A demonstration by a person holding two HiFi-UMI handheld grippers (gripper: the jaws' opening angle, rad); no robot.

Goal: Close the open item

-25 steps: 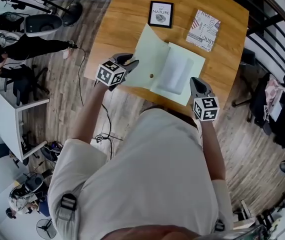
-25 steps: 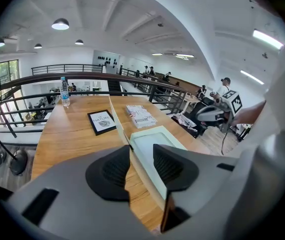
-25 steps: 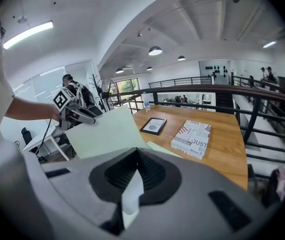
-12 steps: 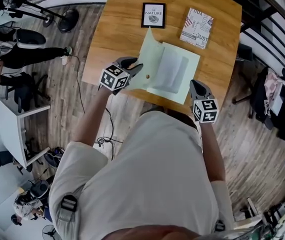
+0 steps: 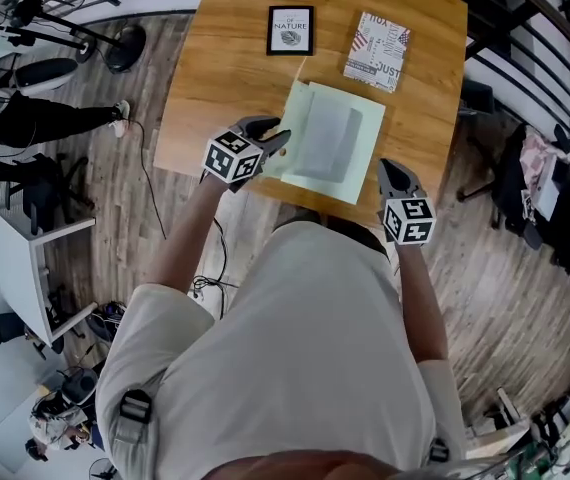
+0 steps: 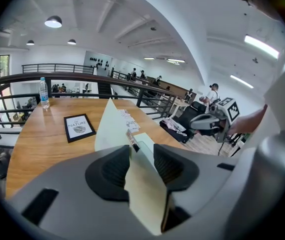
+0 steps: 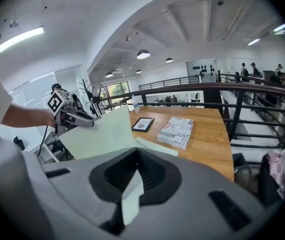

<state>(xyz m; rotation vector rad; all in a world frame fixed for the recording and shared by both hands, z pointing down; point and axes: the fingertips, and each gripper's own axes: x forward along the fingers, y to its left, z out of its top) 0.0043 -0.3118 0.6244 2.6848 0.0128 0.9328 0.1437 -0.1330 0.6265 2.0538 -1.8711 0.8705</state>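
The pale green folder (image 5: 330, 143) lies on the tabletop (image 5: 215, 68), its cover (image 6: 110, 129) standing nearly upright. My left gripper (image 5: 273, 136) pinches the cover's edge, its jaws just beginning to ease apart. My right gripper (image 5: 393, 173) clamps the folder's near corner. I should swing the cover over and lay it flat before letting go, with the back pinned.
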